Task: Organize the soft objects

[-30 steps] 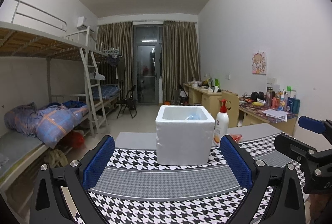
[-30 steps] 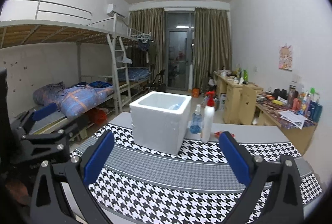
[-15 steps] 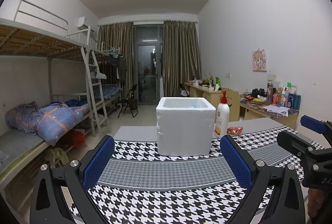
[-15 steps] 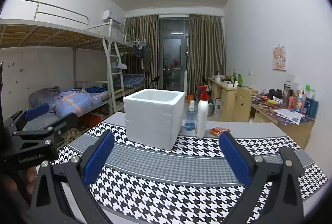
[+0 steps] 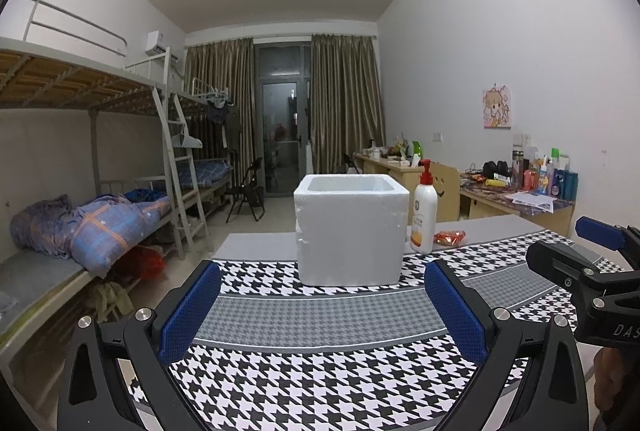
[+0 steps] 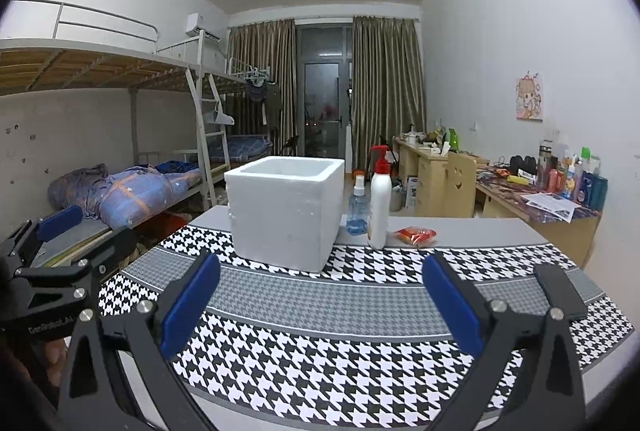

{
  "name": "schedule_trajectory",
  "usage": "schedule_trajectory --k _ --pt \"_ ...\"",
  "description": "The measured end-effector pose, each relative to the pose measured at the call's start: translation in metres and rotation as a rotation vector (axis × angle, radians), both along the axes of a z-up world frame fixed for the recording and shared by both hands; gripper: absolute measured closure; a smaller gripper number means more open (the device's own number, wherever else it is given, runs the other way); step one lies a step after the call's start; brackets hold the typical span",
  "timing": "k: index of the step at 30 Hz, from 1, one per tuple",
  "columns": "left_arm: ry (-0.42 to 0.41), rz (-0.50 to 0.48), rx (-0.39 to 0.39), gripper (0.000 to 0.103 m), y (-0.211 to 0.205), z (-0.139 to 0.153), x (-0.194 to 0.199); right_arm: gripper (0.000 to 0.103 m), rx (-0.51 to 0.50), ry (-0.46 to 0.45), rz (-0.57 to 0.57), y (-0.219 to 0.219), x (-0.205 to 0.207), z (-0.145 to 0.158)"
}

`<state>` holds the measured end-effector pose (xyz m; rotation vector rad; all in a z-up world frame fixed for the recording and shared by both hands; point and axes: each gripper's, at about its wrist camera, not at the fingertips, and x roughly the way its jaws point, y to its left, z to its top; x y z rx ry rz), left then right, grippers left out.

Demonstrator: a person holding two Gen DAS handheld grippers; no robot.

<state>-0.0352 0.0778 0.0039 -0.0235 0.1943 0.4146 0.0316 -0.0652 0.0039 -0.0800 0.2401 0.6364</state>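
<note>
A white foam box (image 5: 351, 231) (image 6: 286, 211) stands open-topped on the houndstooth tablecloth (image 5: 320, 371) (image 6: 320, 351); its inside is hidden from here. My left gripper (image 5: 322, 295) is open, low over the cloth, in front of the box with nothing between its blue pads. My right gripper (image 6: 320, 291) is also open and empty, level with the box's right front corner. Each gripper shows at the edge of the other's view. A small red-orange packet (image 5: 450, 236) (image 6: 416, 234) lies behind the box to the right.
A white pump bottle (image 5: 425, 209) (image 6: 379, 201) stands right of the box, with a small blue spray bottle (image 6: 357, 209) beside it. A dark phone (image 6: 560, 289) lies on the cloth at the right. Bunk beds line the left, cluttered desks the right wall.
Both cameras have dropped lower and tilted level, so the box's inside, seen a second ago holding something blue, is now out of sight. Both grippers stay open.
</note>
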Motion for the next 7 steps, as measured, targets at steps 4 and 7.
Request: schedule_trajectory --k 4,7 --pt "0.007 -0.001 -0.003 0.001 -0.0001 -0.0020 0.0009 0.001 0.004 0.006 0.000 -0.0019 -0.0005 -0.0008" --pt "0.007 -0.005 0.000 0.001 0.0000 -0.0017 0.0018 0.001 0.008 0.015 0.004 -0.0026 -0.0005 -0.0012"
